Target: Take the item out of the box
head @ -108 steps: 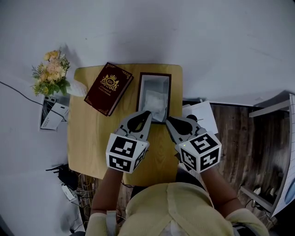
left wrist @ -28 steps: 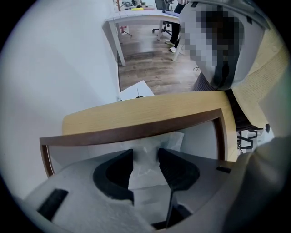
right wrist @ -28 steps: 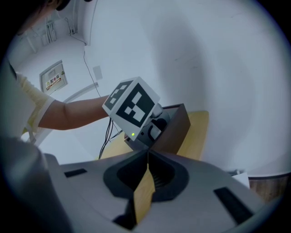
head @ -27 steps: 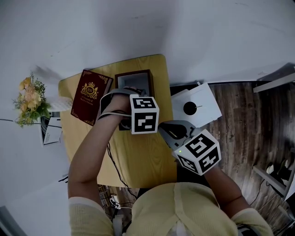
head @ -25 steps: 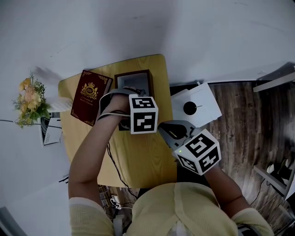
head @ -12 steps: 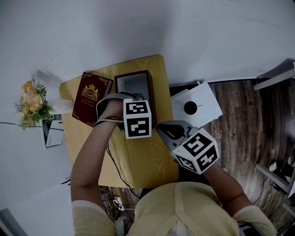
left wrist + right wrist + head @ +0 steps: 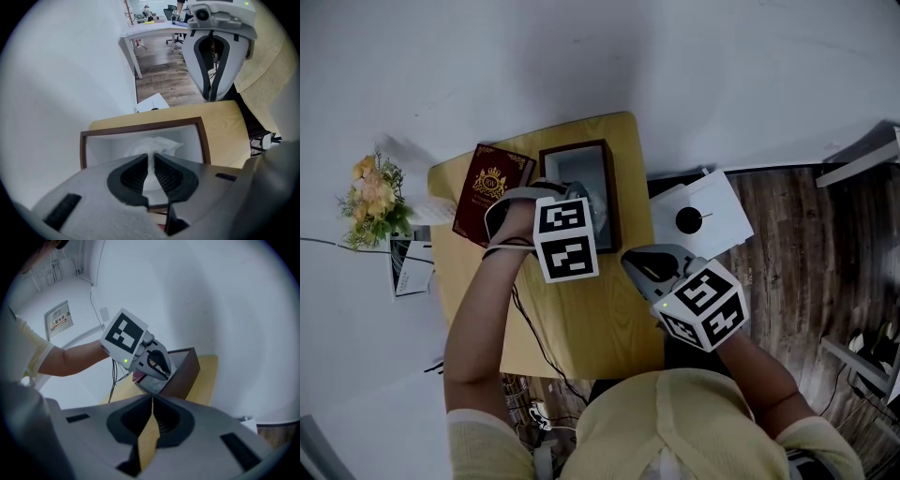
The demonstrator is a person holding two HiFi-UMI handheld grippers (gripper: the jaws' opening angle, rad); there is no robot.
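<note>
The left gripper (image 7: 151,158), its jaws just closing, pinches the white plastic-wrapped item (image 7: 158,144) inside the open brown box (image 7: 140,127). The right gripper (image 7: 152,400) is clenched and empty.

Box (image 7: 575,146) near end hidden under left gripper (image 7: 579,195), wrapped item (image 7: 157,145) lower part covered

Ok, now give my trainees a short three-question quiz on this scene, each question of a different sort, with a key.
1. True or false: the left gripper is shut on the white bag.
2. In the head view, where does the red lid lie? A left of the box; B right of it; C on it.
3. Fill in: the right gripper has its jaws ___ and holds nothing.
Key: 1 true, its jaws have just been closing on the bag; 2 A; 3 together.
</note>
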